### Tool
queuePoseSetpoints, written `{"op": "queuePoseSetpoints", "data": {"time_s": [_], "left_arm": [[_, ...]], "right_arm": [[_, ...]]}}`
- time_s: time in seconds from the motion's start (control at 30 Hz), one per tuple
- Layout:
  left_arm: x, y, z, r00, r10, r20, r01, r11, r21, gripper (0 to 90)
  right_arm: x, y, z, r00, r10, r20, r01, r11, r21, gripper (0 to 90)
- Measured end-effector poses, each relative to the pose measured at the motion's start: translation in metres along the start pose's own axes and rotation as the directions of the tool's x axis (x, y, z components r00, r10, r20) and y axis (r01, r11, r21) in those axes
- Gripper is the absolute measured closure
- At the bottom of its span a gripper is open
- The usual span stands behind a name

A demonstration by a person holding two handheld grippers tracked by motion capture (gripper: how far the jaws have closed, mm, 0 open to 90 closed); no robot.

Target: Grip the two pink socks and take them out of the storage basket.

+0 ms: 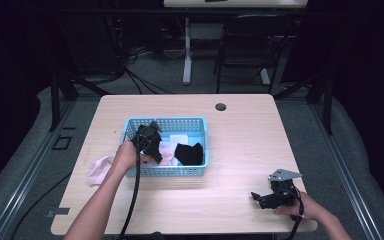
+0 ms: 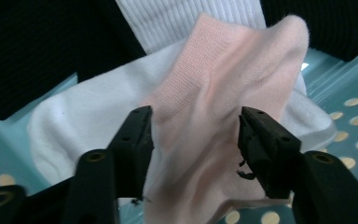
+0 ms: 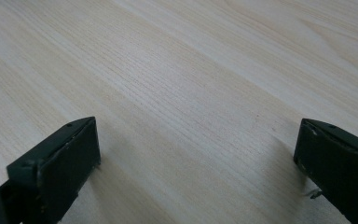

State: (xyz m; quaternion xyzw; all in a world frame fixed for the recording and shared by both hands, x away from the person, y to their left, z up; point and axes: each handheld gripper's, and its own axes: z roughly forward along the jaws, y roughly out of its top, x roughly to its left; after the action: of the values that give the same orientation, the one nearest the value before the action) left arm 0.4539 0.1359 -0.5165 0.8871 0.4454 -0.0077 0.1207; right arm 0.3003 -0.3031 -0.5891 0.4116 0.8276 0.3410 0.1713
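1. The left gripper [image 2: 193, 135] is down inside the blue basket [image 1: 200, 125], which sits near the middle of the table [image 1: 245, 145], a little toward its left edge. Its jaws stand open, one on each side of a pink sock [image 2: 223, 93], not yet pinching it.
2. In the left gripper view the pink sock runs away from the jaws, its long axis roughly in line with them, so the likely next move is simply to close on it. It lies on top of a white sock [image 2: 74, 121].
3. The left hand [image 1: 125, 156] is the nearer one by far. The right gripper [image 1: 265, 198] rests near the table's front right corner, well apart from the basket, jaws wide open over bare wood and holding nothing.
4. Counted in the high view: one basket; a black sock [image 1: 189, 153] in its right half; pale socks beside it, number unclear; one pink cloth [image 1: 99, 170] on the table just beside the basket's left front corner.
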Motion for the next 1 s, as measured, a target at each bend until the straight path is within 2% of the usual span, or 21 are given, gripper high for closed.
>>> {"op": "queuePoseSetpoints", "data": {"time_s": [0.07, 0.13, 0.23, 0.3, 0.63, 0.87, 1.0], "left_arm": [[-0.003, 0.003, 0.002, 0.9998, 0.018, 0.004, -0.018, 0.9998, 0.011, 57.9], [-0.005, 0.004, 0.004, 0.9996, 0.027, -0.001, -0.027, 0.9994, 0.019, 64.3], [-0.007, 0.005, 0.005, 0.9995, 0.031, -0.01, -0.031, 0.9994, 0.016, 76.2], [-0.008, 0.005, 0.005, 0.9996, 0.029, -0.003, -0.029, 0.9995, 0.015, 80.3], [-0.002, 0.0, -0.008, 0.9993, 0.036, -0.011, -0.036, 0.9991, -0.023, 82.5], [0.002, -0.004, -0.033, 0.9993, 0.027, -0.027, -0.029, 0.9953, -0.092, 82.4], [0.002, -0.004, -0.042, 0.9989, 0.033, -0.033, -0.036, 0.994, -0.103, 82.4]], "right_arm": [[0.0, 0.0, 0.0, 1.0, -0.001, 0.003, 0.001, 1.0, 0.001, 0.0], [0.0, 0.0, 0.0, 1.0, -0.001, 0.003, 0.001, 1.0, 0.001, 0.0], [0.0, 0.0, 0.0, 1.0, -0.002, 0.003, 0.002, 1.0, 0.001, 0.0], [0.0, 0.0, 0.0, 1.0, -0.001, 0.004, 0.001, 1.0, 0.001, 0.0], [0.0, 0.0, 0.0, 1.0, 0.0, 0.004, 0.0, 1.0, -0.001, 0.0], [0.0, 0.0, 0.0, 1.0, 0.001, 0.005, -0.001, 1.0, -0.001, 0.0], [0.0, 0.0, 0.0, 1.0, 0.001, 0.004, -0.001, 1.0, -0.001, 0.0]]}}
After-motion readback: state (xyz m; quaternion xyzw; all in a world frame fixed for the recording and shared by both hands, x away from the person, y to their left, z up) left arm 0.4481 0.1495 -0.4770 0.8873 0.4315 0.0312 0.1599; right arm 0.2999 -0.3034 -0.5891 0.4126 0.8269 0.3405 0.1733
